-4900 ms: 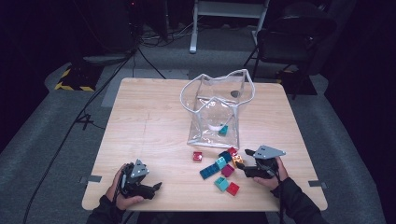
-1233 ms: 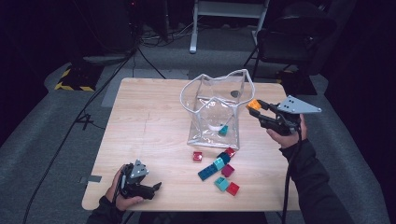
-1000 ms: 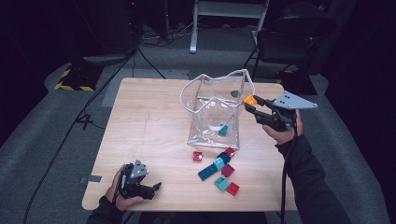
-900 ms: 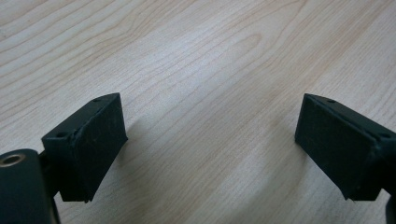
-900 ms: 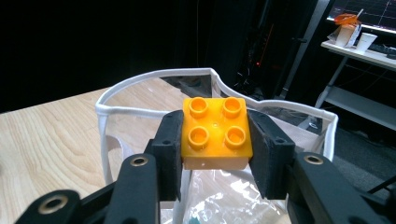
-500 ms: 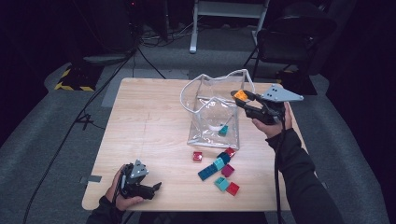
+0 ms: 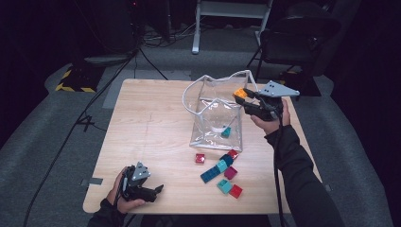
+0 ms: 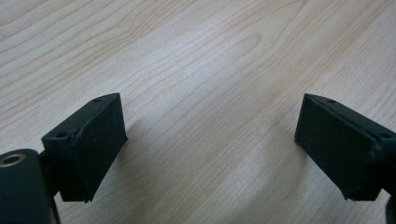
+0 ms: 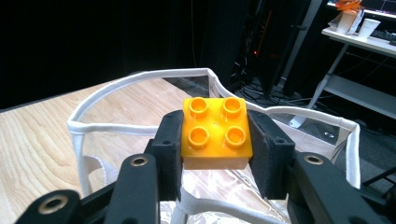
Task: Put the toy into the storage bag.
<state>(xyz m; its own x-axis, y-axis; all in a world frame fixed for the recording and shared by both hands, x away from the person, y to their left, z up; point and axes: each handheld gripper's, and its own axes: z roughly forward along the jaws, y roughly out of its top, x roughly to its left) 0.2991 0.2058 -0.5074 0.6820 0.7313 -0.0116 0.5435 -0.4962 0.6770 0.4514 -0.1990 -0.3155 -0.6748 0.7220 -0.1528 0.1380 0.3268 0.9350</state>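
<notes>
My right gripper is shut on an orange four-stud brick and holds it over the right rim of a clear plastic bag with white edging. A teal brick lies inside the bag. In front of the bag lie several loose bricks: a red one, a blue and teal bar, a magenta one. My left gripper rests at the table's near left edge, open, its black pads wide apart over bare wood.
The wooden table stands on grey carpet. Behind it are a dark chair, a white stand and cables on the floor. A strip of yellow-black tape marks the floor at far left.
My right gripper took the orange brick from beside the loose bricks, lifted it to the right of the bag, then carried it left over the bag's rim. The left gripper stayed put.
</notes>
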